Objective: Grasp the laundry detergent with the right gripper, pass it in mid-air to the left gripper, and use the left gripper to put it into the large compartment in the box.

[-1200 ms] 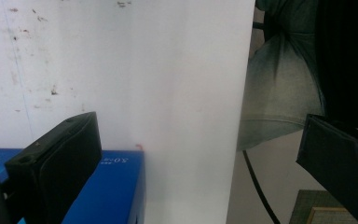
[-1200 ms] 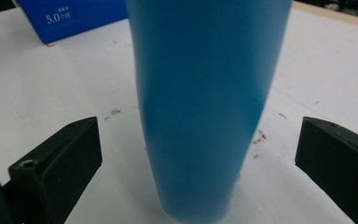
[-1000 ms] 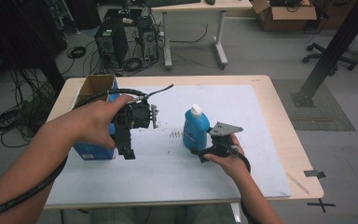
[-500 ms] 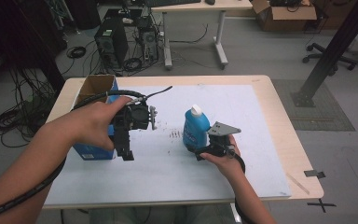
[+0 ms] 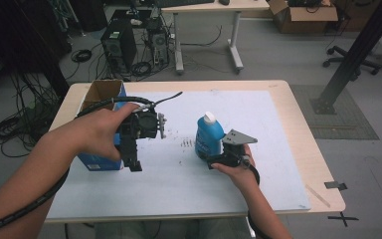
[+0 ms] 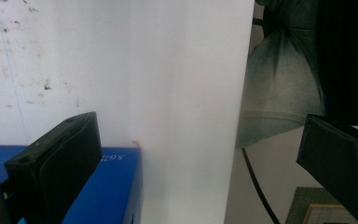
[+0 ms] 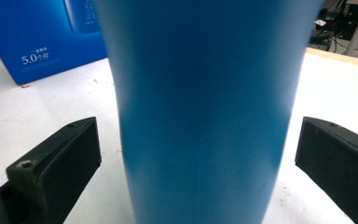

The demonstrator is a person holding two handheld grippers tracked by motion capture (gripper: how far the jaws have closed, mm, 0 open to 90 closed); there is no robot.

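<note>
Blue bottle approached by right gripper; grasp not yet made.

The blue bottle (image 5: 208, 136) is stood upright on the white sheet (image 5: 258, 124) of the counter (image 5: 298, 114), between the wide-open jaws of the right gripper (image 7: 200, 161), with a gap left on each side. The left gripper (image 6: 193, 161) is held above the sheet beside the blue carton (image 5: 99, 162), its jaws spread wide and empty. Step judged: pre-grasp. Next called for: the right jaws closed squarely on the bottle body.
</note>
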